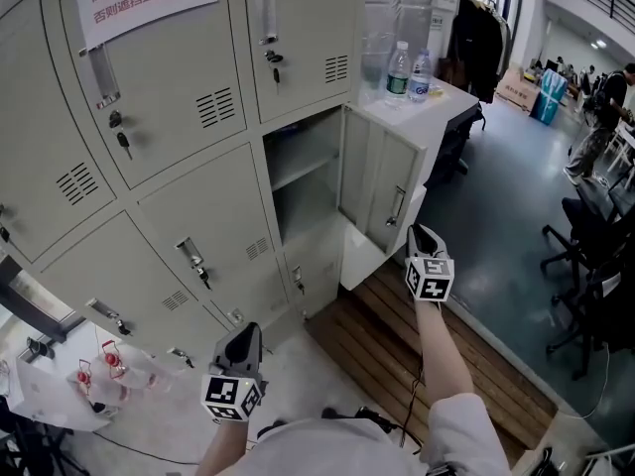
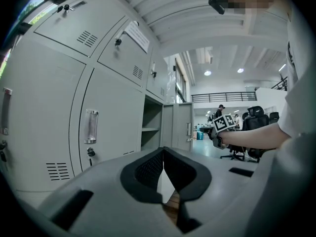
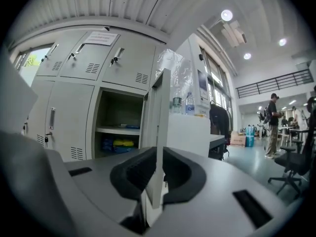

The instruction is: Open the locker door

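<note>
The grey locker bank [image 1: 189,196] fills the left of the head view. One middle-row locker door [image 1: 382,181] stands swung out to the right, baring its compartment [image 1: 303,181] with a shelf. My right gripper [image 1: 422,234] is at the door's free edge. In the right gripper view the door's thin edge [image 3: 160,117] runs up between the pads, and the right gripper [image 3: 157,157] is shut on it. My left gripper [image 1: 241,340] hangs low in front of the bottom lockers, jaws shut and holding nothing [image 2: 163,154]. The open door [image 2: 180,127] also shows in the left gripper view.
Two water bottles [image 1: 397,72] stand on a white cabinet top [image 1: 437,107] right of the lockers. Wooden slats [image 1: 417,355] lie under the open door. Black office chairs [image 1: 595,266] stand at the right. A plastic bag with red items [image 1: 99,365] lies lower left. Blue and yellow things [image 3: 116,143] rest in the compartment.
</note>
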Tool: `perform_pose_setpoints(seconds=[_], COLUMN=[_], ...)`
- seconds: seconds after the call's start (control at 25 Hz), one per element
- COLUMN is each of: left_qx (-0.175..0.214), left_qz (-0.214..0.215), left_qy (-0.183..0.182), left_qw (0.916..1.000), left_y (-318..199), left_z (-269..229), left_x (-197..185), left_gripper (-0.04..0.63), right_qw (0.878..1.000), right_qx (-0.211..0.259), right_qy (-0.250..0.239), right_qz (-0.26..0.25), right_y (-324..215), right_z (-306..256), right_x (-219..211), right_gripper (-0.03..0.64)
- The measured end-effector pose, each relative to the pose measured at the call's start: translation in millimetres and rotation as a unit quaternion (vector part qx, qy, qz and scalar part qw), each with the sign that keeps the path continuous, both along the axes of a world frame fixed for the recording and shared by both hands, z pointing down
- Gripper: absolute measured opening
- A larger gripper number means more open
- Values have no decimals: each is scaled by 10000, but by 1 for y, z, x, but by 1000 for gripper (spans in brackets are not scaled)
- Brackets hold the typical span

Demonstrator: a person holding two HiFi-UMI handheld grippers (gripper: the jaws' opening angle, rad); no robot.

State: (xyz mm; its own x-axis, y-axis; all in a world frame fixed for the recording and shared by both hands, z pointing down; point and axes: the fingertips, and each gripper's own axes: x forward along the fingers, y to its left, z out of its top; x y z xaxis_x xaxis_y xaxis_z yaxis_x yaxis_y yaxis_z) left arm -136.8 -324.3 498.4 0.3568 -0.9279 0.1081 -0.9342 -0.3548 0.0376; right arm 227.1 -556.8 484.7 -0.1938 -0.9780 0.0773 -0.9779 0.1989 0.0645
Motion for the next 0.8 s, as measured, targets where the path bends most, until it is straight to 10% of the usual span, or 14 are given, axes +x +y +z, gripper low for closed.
perform_pose_setpoints(seconds=[0.8], left_qx=[51], left_qz=[110], left_qy=[71], left_qw=[9999], left_y=[6], left_z=[1], left_x=[18], left_gripper=[9], right_qw=[9957], right_qx=[419], right_qy=[-293], right_qz=[-770], right_y=[98], right_z=[-19], right_x=[-70], right_gripper=[17])
